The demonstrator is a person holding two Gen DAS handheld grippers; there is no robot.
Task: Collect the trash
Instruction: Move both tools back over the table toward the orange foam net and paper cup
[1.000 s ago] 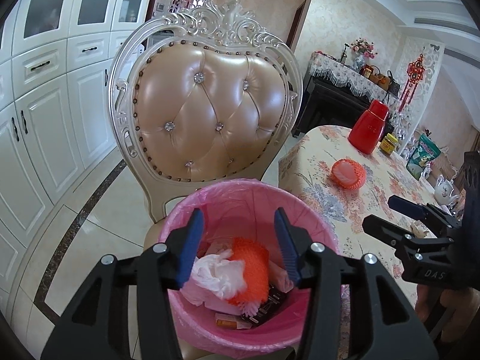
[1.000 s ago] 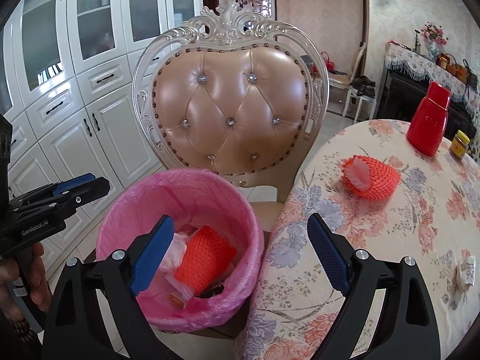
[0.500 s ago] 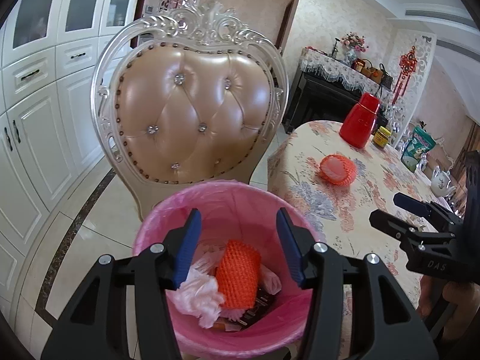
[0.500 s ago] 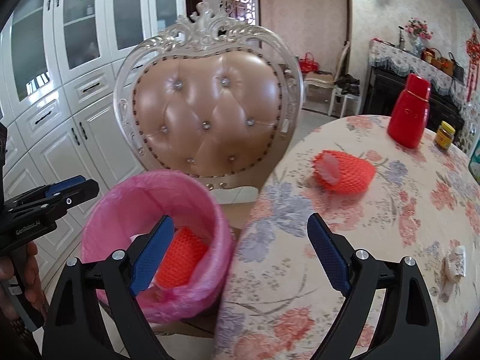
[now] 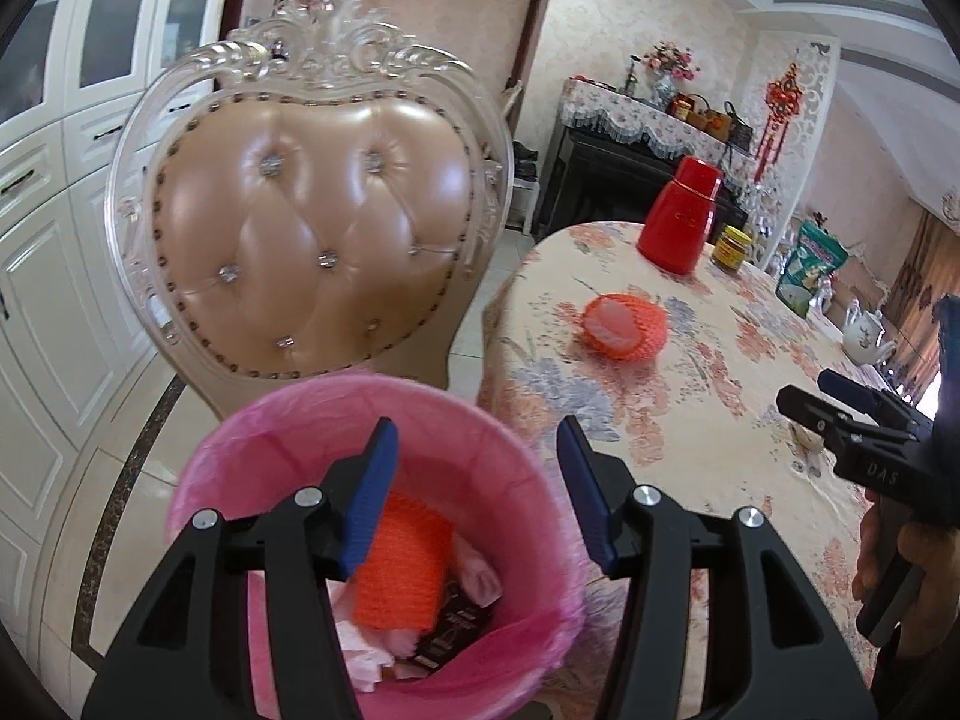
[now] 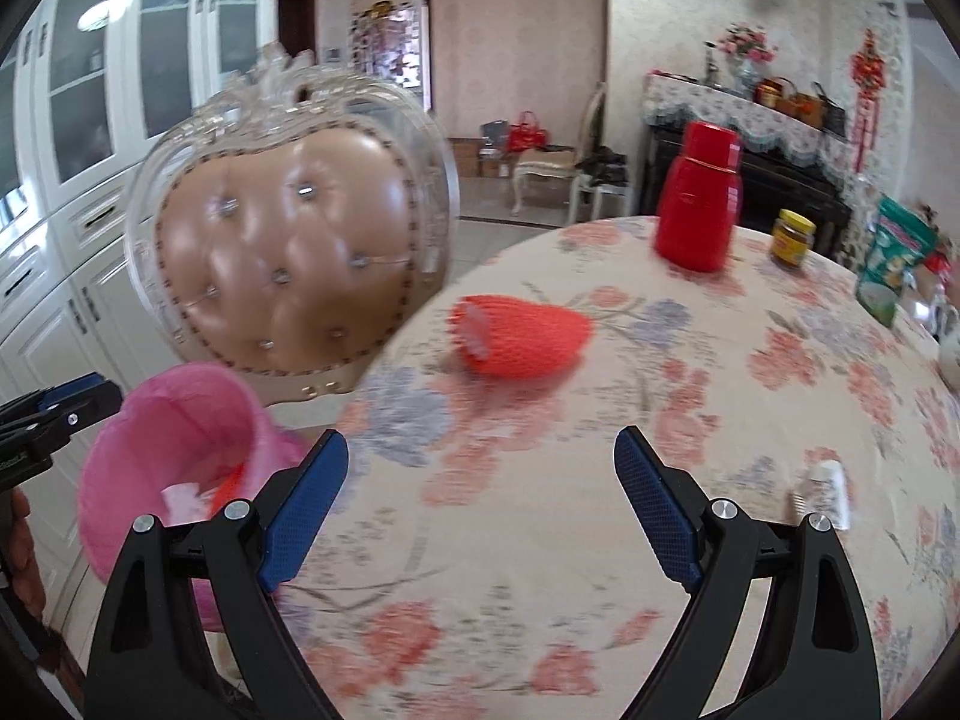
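Note:
A pink-lined trash bin (image 5: 288,426) stands on the chair seat and holds an orange foam net (image 5: 403,564), white tissue and a dark wrapper. My left gripper (image 5: 477,495) is open and empty above the bin's right side. An orange foam fruit net (image 6: 522,333) lies on the floral table, also in the left wrist view (image 5: 624,324). My right gripper (image 6: 480,507) is open and empty over the table, short of that net. A small white wrapper (image 6: 825,489) lies near its right finger. The bin also shows at the lower left of the right wrist view (image 6: 168,420).
A tufted beige chair (image 5: 312,246) stands behind the bin. On the table (image 6: 540,540) are a red flask (image 6: 699,204), a yellow-lidded jar (image 6: 792,240), a green bag (image 6: 894,267) and a teapot (image 5: 864,336). White cabinets (image 5: 36,240) line the left wall.
Both grippers have swung right, from the bin toward the table. The right gripper now faces the orange net on the table; the bin has slid to its left edge. Both stayed open.

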